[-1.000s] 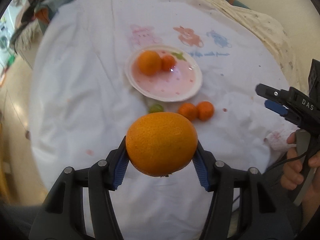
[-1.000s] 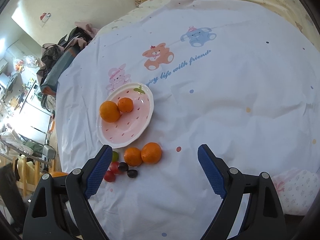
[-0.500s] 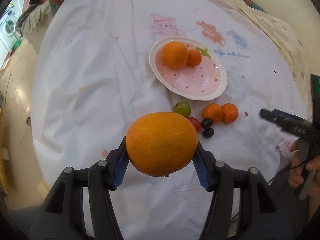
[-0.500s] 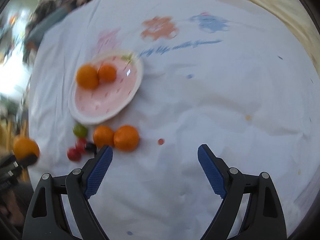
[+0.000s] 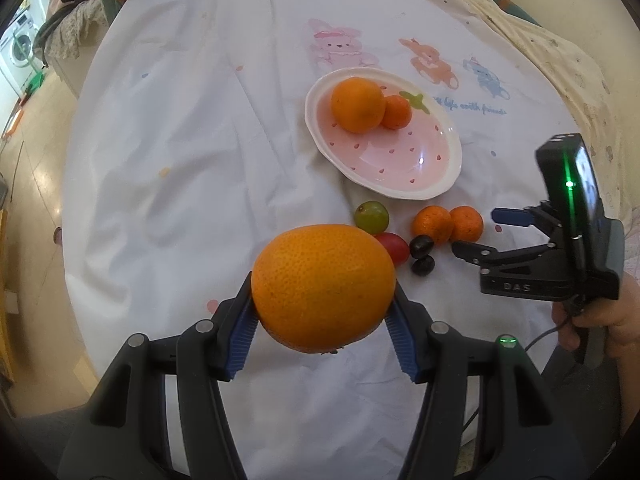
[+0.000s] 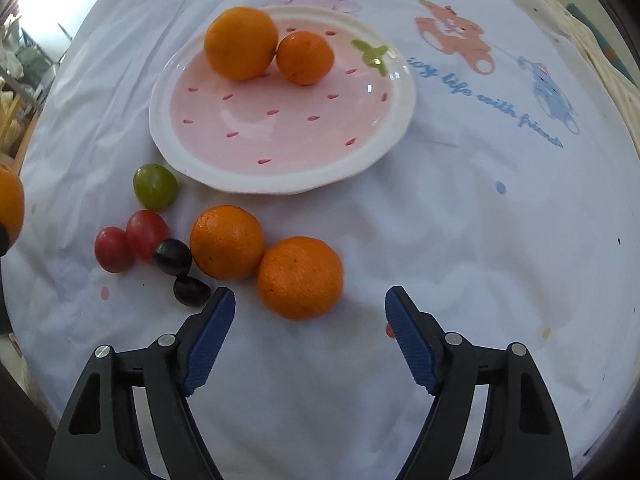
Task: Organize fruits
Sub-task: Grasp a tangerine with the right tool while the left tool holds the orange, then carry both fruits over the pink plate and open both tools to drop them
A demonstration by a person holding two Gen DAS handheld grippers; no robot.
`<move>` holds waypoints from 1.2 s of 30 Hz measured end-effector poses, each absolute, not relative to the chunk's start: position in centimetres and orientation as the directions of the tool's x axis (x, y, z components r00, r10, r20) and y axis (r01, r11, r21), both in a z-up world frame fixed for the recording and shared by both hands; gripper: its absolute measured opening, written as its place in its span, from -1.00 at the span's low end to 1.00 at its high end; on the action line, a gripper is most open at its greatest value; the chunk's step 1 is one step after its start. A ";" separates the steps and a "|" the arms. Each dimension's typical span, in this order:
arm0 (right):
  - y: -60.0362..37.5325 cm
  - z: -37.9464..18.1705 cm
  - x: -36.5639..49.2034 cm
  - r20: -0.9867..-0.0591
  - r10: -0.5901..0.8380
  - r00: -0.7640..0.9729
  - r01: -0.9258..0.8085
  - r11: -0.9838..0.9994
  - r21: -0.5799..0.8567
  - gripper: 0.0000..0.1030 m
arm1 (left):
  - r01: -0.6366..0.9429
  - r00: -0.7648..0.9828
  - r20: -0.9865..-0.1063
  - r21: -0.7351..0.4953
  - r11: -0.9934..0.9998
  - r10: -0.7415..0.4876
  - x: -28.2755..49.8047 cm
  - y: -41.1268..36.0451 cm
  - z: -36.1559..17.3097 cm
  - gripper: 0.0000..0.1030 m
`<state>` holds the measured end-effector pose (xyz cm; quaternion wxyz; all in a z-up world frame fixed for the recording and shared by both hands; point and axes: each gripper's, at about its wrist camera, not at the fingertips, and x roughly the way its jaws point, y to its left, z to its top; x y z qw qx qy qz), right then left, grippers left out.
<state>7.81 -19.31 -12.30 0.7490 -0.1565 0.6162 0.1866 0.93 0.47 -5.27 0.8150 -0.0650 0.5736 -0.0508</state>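
My left gripper [image 5: 322, 312] is shut on a large orange [image 5: 323, 286] held above the cloth, short of the pink strawberry plate [image 5: 400, 190]. The plate [image 6: 280, 184] holds an orange [image 6: 241, 43] and a mandarin [image 6: 305, 57]. In front of it lie two mandarins [image 6: 227, 242] [image 6: 300, 277], a green grape [image 6: 155, 185], two red grapes [image 6: 146, 235] and two dark grapes [image 6: 173, 256]. My right gripper [image 6: 310, 312] is open, low over the cloth, with the nearer mandarin just ahead of its jaws; it also shows in the left wrist view [image 5: 476, 232].
A white cloth with cartoon animal prints [image 6: 452, 36] covers the round table [image 5: 168, 128]. Clothes and clutter [image 5: 80, 12] lie beyond the far left edge. The floor [image 5: 28, 200] shows at the left.
My right gripper has swung down and in toward the loose mandarins, now close in front of it. My left gripper has moved a little nearer the plate, still holding the orange.
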 end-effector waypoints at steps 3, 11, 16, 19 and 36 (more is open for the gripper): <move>-18.7 -12.9 7.8 -0.982 0.050 0.184 -0.509 0.859 -0.052 0.43 | 0.015 0.340 -0.928 -0.156 0.988 -0.152 1.0 0.2 -5.3 0.07; -18.8 -14.0 8.1 -0.988 0.057 0.143 -0.511 0.859 -0.025 0.10 | 0.016 0.348 -0.928 -0.139 0.990 -0.136 1.0 -0.1 -5.2 0.07; -19.8 -13.1 8.3 -0.984 0.128 0.127 -0.477 0.877 0.053 -0.11 | 0.003 0.359 -0.924 -0.139 0.990 -0.131 1.0 0.2 -4.9 0.07; -20.8 -12.5 7.9 -0.979 0.166 0.120 -0.443 0.892 0.097 -0.12 | -0.002 0.365 -0.923 -0.134 0.991 -0.124 1.3 0.2 -4.9 0.07; -23.8 -6.1 3.0 -0.916 0.307 0.257 -0.295 0.928 0.229 -0.11 | 0.012 0.367 -0.928 -0.067 0.998 -0.067 0.6 0.0 -5.6 0.07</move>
